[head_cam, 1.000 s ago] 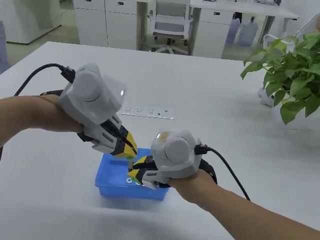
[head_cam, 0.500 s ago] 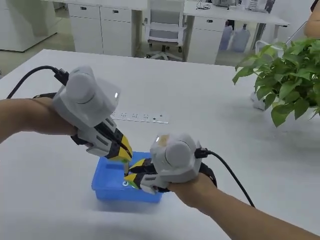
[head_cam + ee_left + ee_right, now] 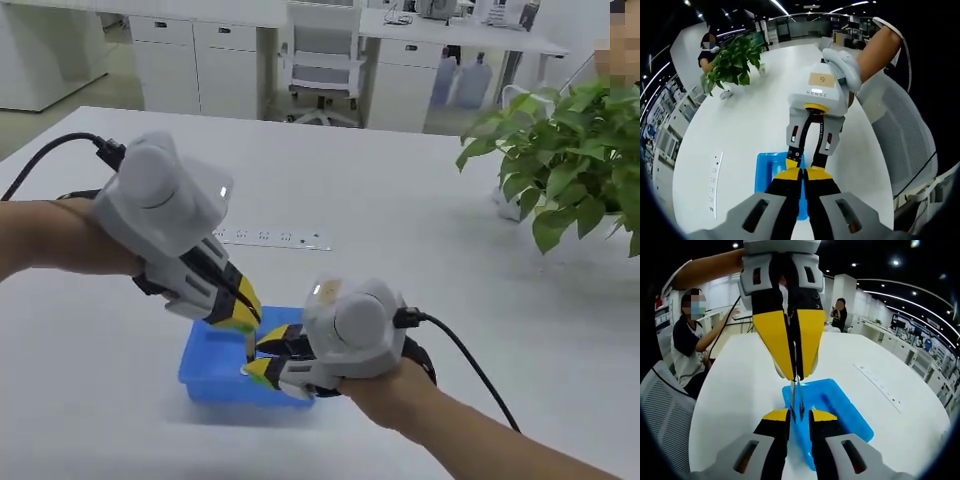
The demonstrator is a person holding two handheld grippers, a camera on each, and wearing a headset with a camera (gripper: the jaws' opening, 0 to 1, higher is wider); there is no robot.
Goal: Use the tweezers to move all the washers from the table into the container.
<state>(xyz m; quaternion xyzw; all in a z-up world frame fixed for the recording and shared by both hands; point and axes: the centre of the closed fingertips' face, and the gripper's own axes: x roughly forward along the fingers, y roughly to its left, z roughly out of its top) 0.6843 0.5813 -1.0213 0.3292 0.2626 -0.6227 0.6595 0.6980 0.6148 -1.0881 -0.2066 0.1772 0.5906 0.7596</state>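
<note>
The blue container (image 3: pixel 205 357) sits on the white table (image 3: pixel 400 230) in front of me. Both grippers meet over it. My left gripper (image 3: pixel 240 312) comes down from the left, its yellow jaws shut on the thin metal tweezers (image 3: pixel 796 390). The tweezers run down from the left gripper (image 3: pixel 794 374) into the narrow gap of my right gripper (image 3: pixel 799 415), whose jaws stand close on either side of the tips. The right gripper (image 3: pixel 262 360) lies low over the container's near right part. In the left gripper view the container (image 3: pixel 765 170) lies under both jaw pairs. Any washer is hidden.
A white power strip (image 3: pixel 270 238) lies on the table behind the container. A leafy green plant (image 3: pixel 560 170) stands at the right. The right gripper's black cable (image 3: pixel 470 360) trails to the right. A chair (image 3: pixel 325 55) and cabinets stand beyond the table's far edge.
The head camera has shifted. Both grippers stay together over the container. A small green washer seen by the right gripper's jaws earlier is now covered.
</note>
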